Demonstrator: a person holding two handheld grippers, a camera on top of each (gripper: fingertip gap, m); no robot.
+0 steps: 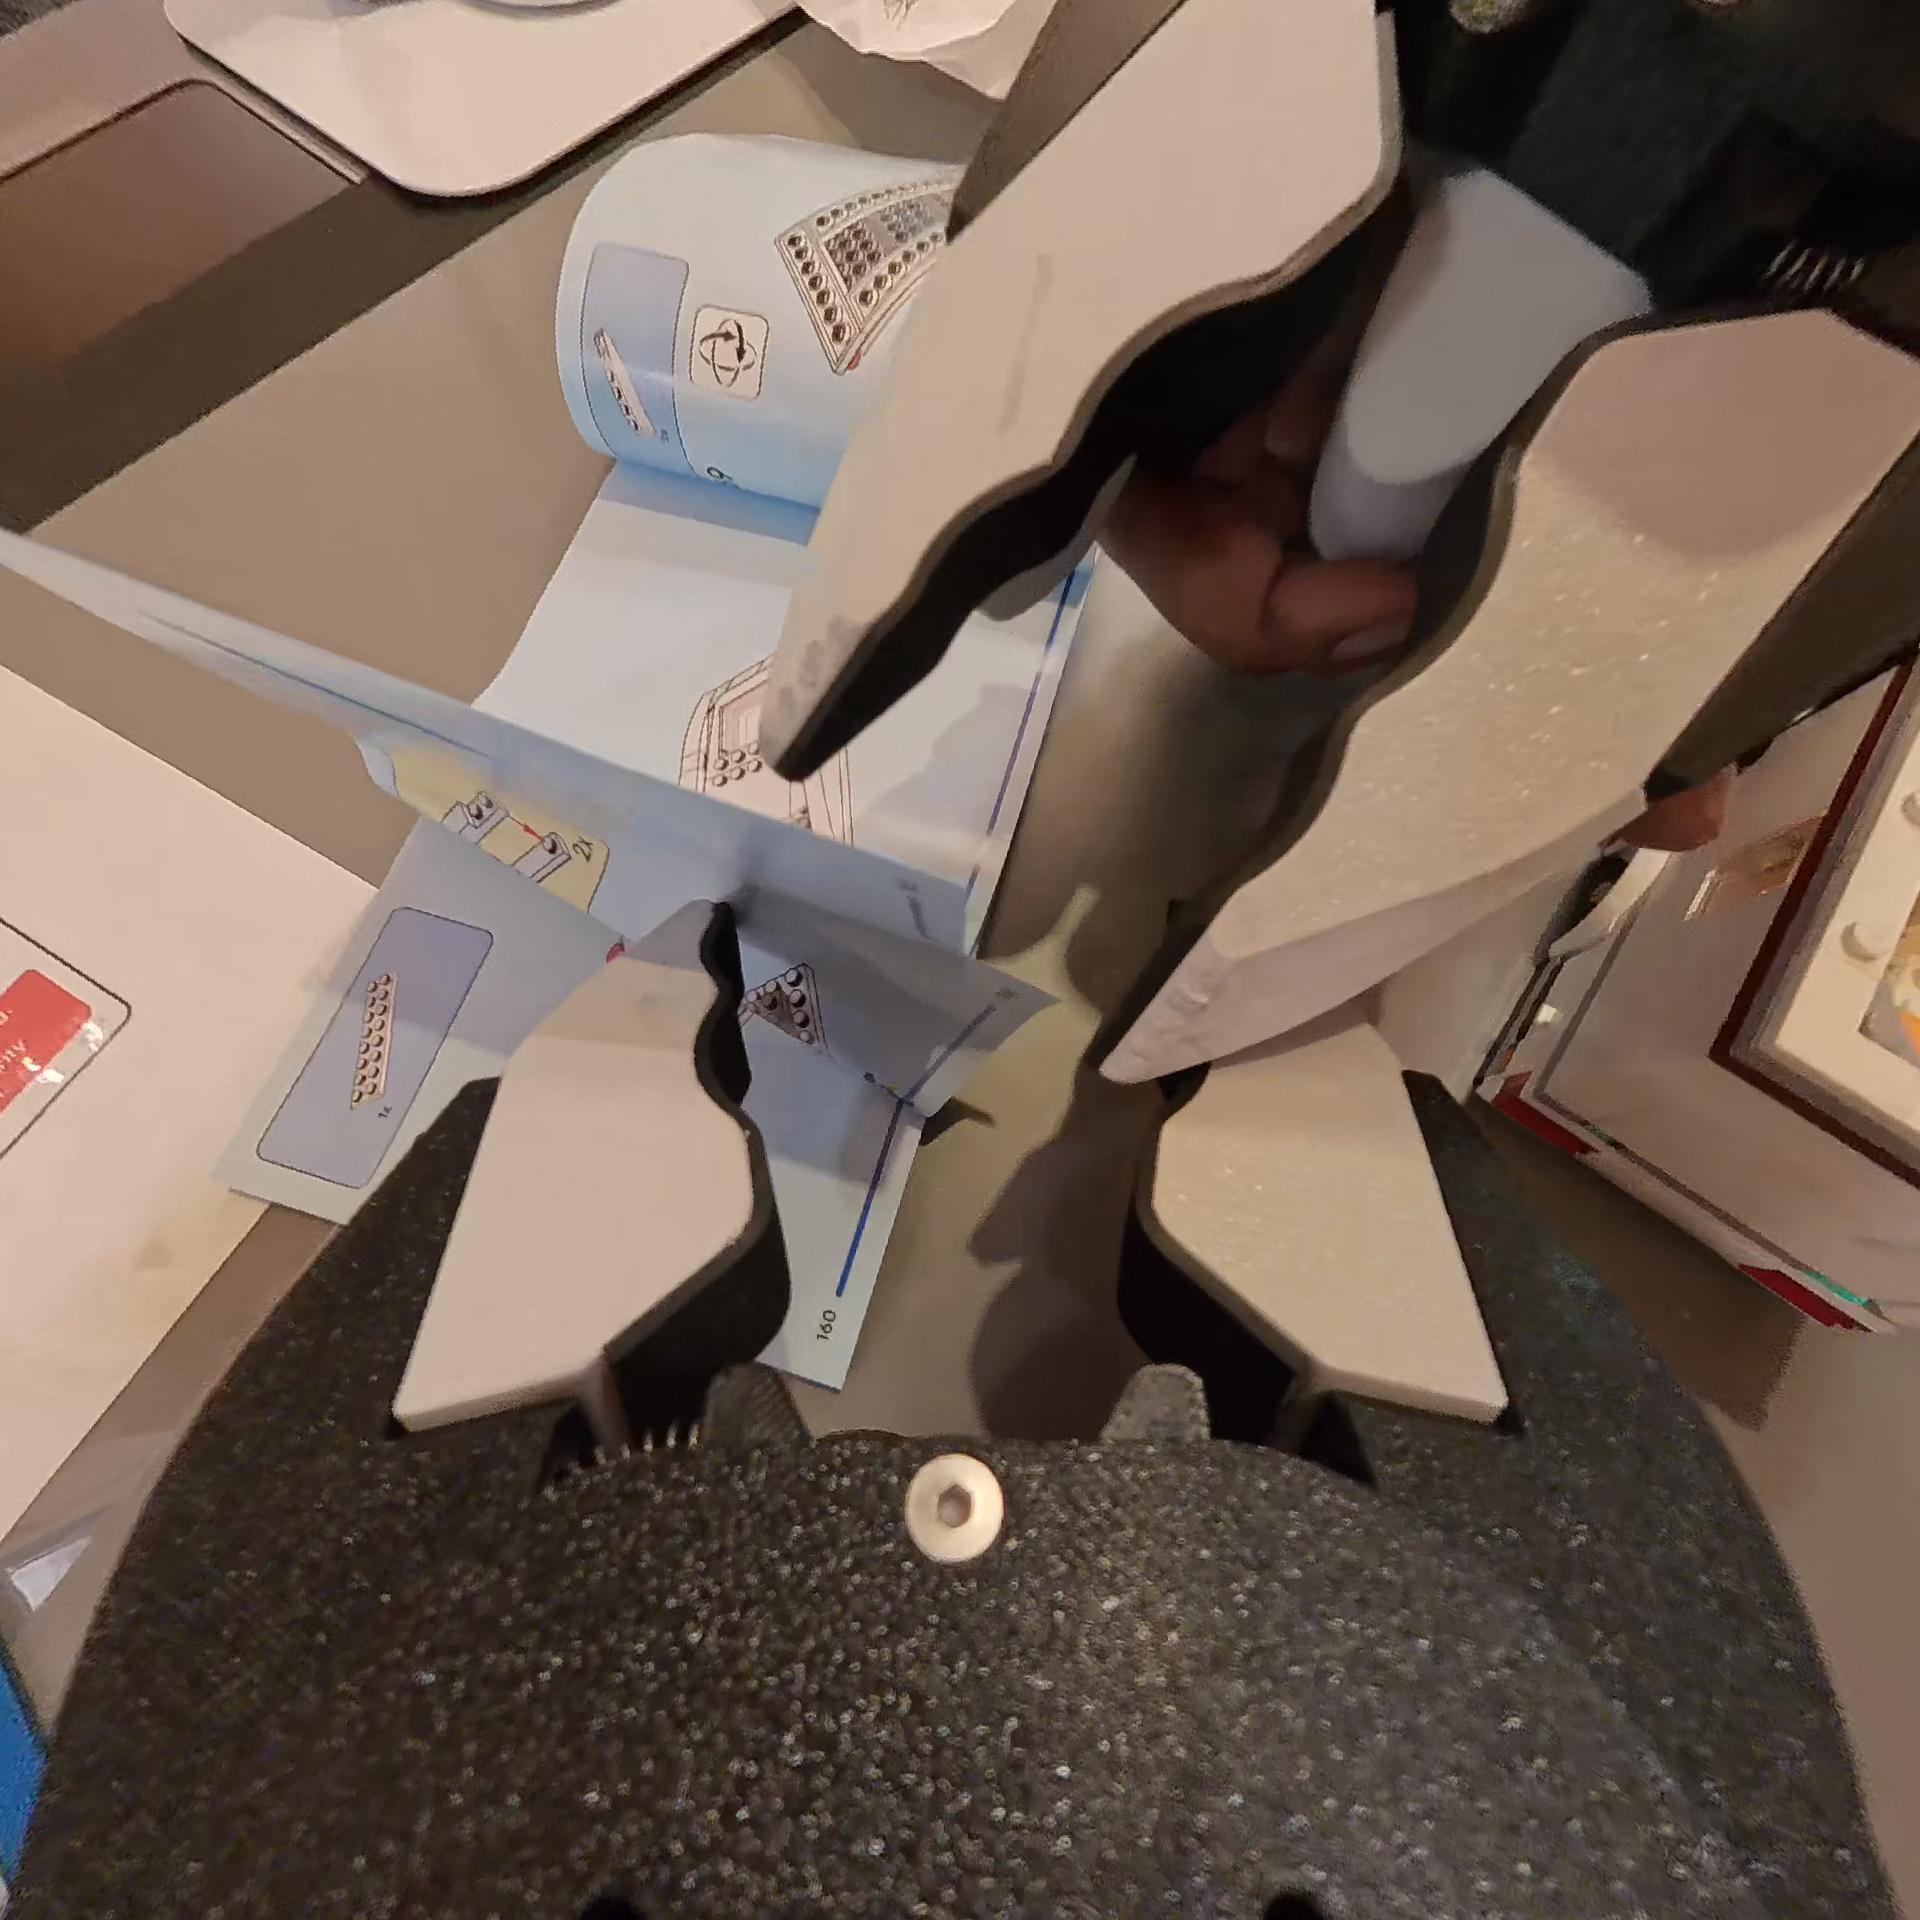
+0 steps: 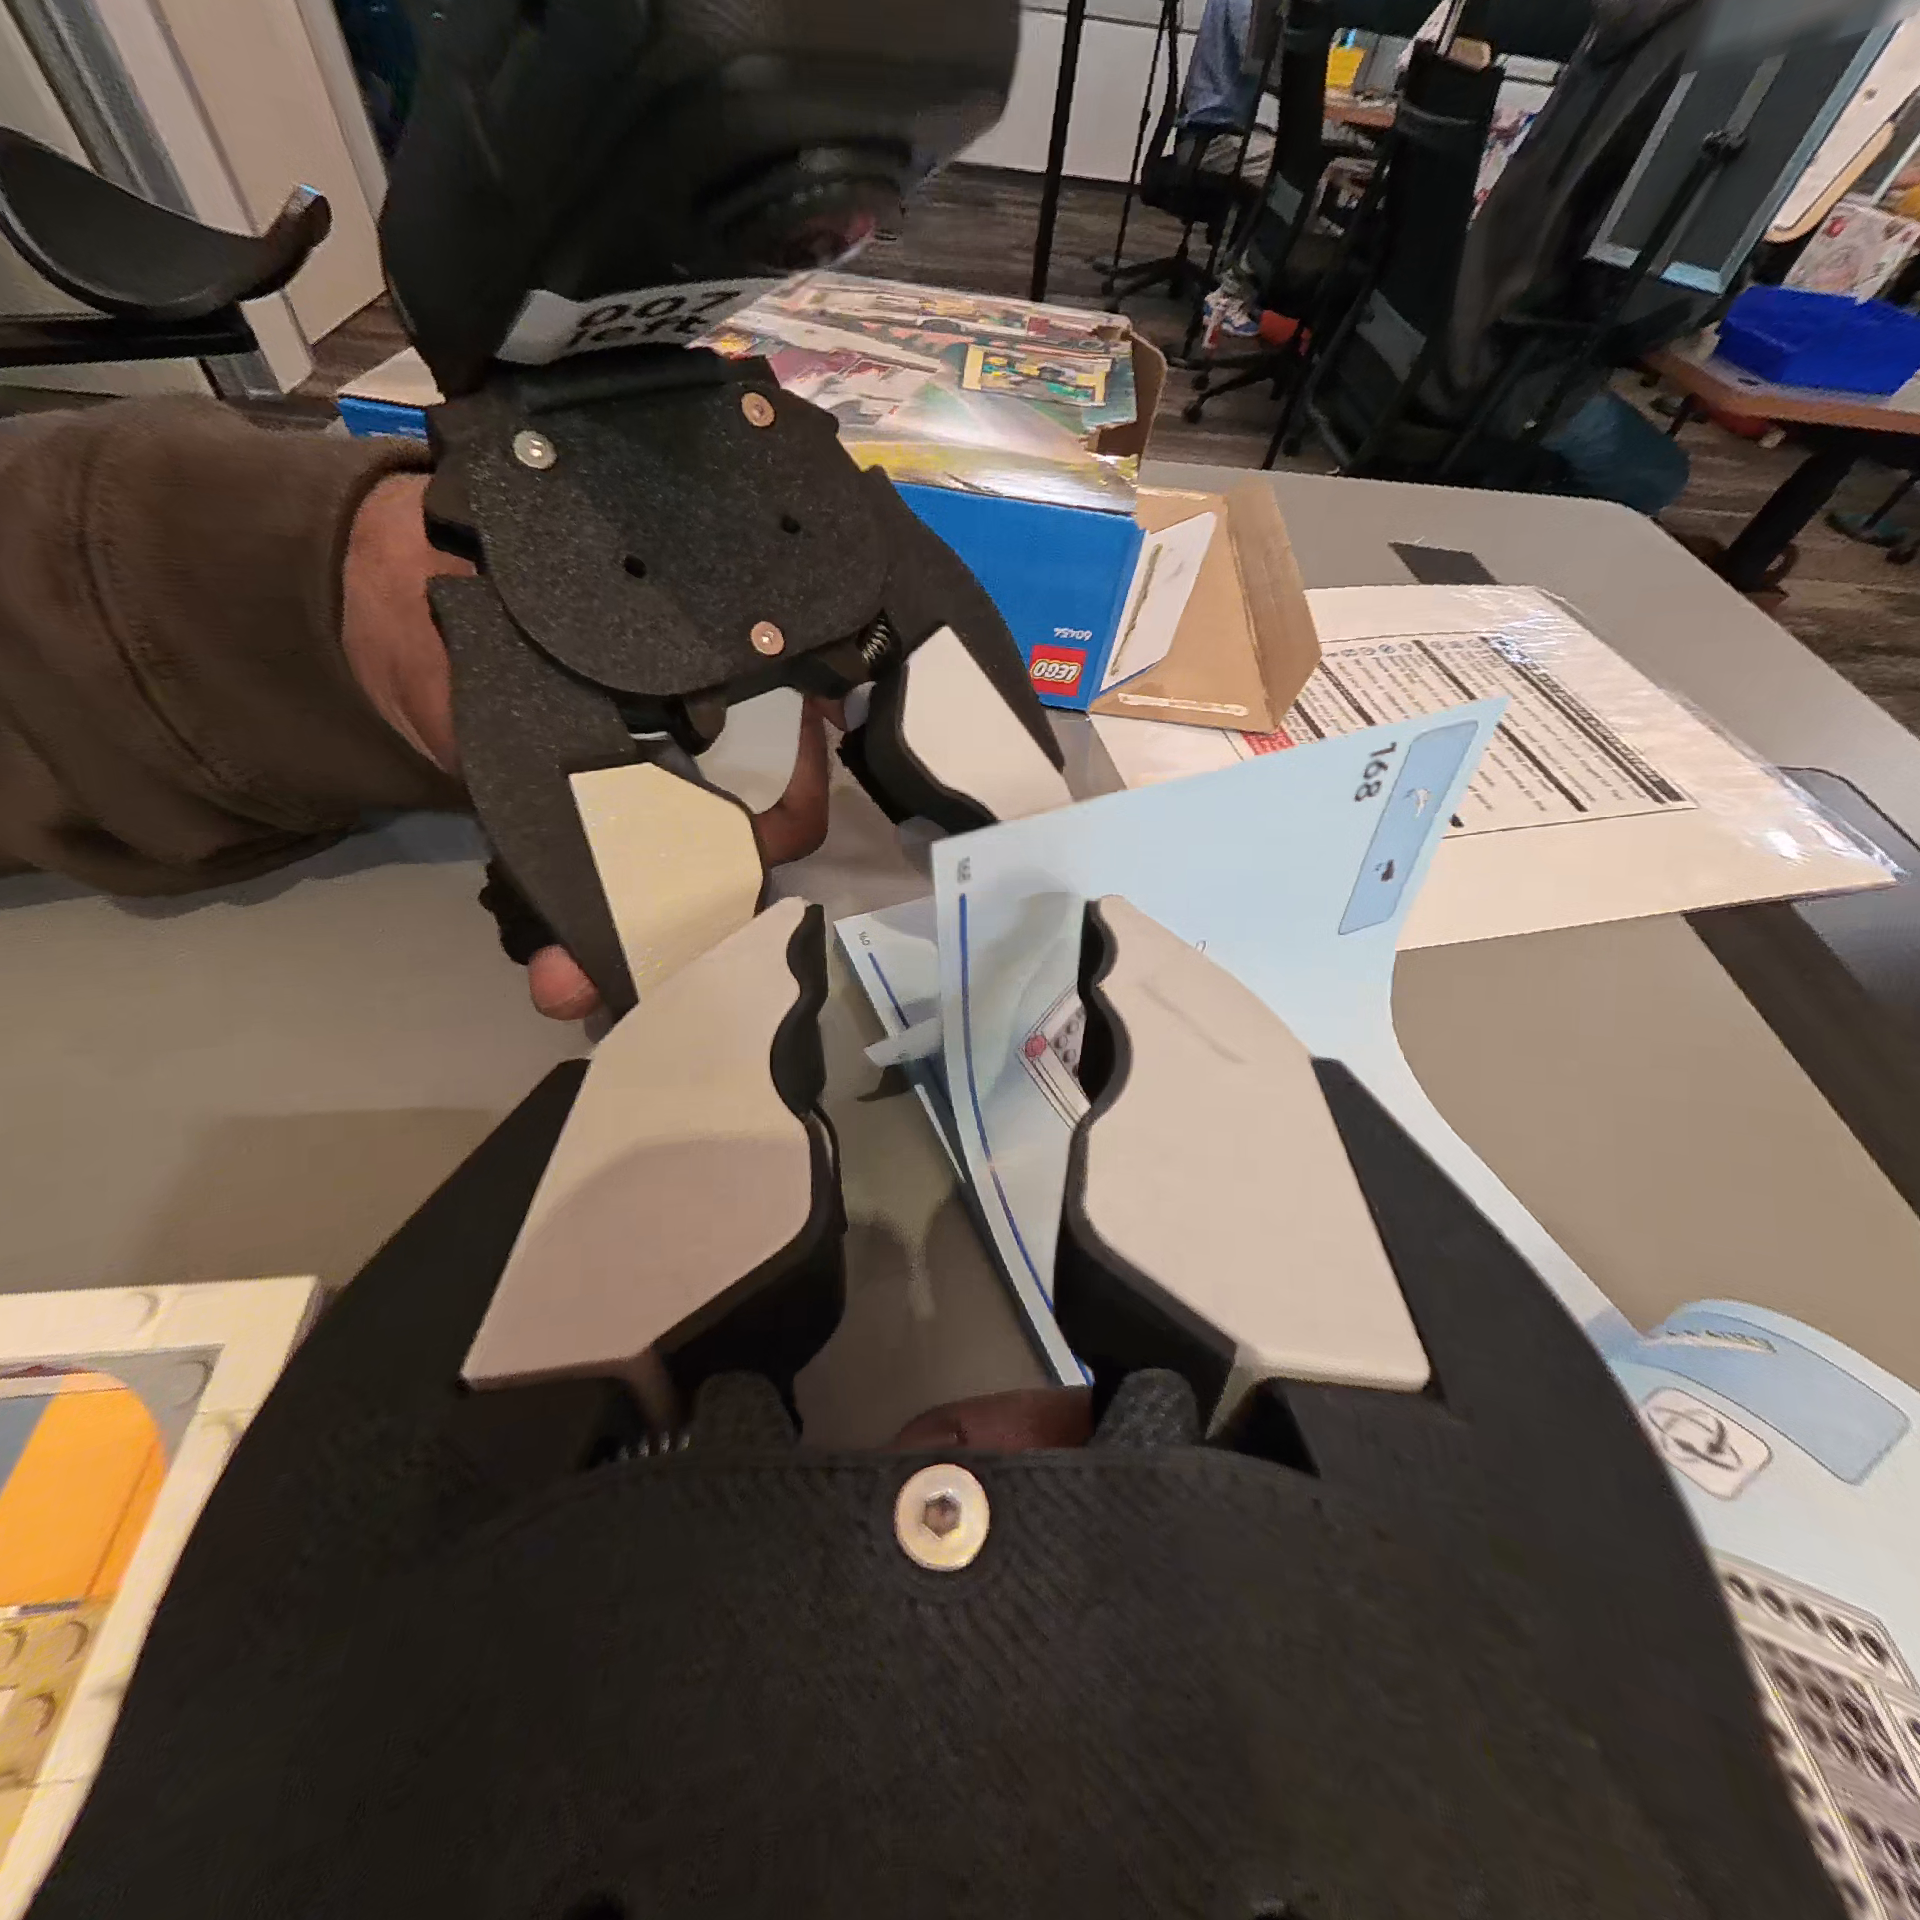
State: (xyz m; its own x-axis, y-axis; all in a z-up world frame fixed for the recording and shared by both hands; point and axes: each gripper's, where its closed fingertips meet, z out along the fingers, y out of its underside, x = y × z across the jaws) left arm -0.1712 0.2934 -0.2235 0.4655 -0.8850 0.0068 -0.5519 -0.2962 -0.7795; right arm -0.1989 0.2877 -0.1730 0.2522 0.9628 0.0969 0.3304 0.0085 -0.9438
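Booklet point(image 2: 1226, 894) open on bench point(image 2: 260, 1039), one page point(image 2: 1049, 935) standing mid-turn between spread fingers of right hand-held gripper point(image 2: 945, 935), unpinched; left hand-held gripper point(image 1: 914, 925) wide open, holding nothing, over booklet corner.

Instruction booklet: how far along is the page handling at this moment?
Done: the instruction booklet lies open on the grey table, with some pages curled over.
In hand: one light-blue page stands upright between the right tongs, which are open, not clamped on it. The left tongs are open too, one fingertip at a loose page.
Left: that upright page is not yet lying flat.
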